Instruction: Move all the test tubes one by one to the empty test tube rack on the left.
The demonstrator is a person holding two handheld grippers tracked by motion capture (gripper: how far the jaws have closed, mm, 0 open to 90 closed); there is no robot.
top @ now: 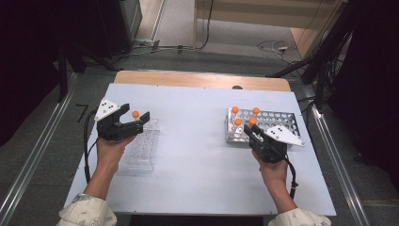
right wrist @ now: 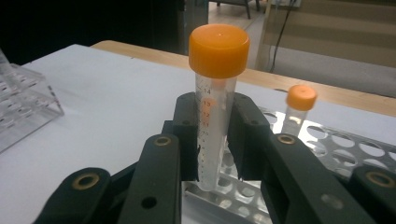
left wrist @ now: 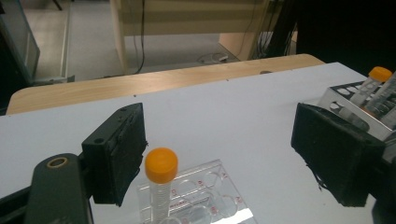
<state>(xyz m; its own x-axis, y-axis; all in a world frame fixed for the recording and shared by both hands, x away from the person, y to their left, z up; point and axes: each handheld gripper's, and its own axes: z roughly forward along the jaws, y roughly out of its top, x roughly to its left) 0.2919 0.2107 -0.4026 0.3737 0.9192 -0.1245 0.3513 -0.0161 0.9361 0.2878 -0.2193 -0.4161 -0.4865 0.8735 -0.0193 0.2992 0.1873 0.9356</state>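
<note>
White surface (top: 197, 155) on wooden top, grey floor and cables beyond. Metal rack (top: 277, 123) just beyond right claw (top: 250, 133), three orange-capped tubes standing in its near-left corner. Clear rack (top: 141, 148) under left claw (top: 134, 121). Right claw clenched on orange-capped tube (right wrist: 215, 107), tube upright above metal rack holes. Left claw released, jaws wide, second tube (left wrist: 160, 184) standing in clear rack between them, untouched. Right gripper view shows tube's printed scale.
</note>
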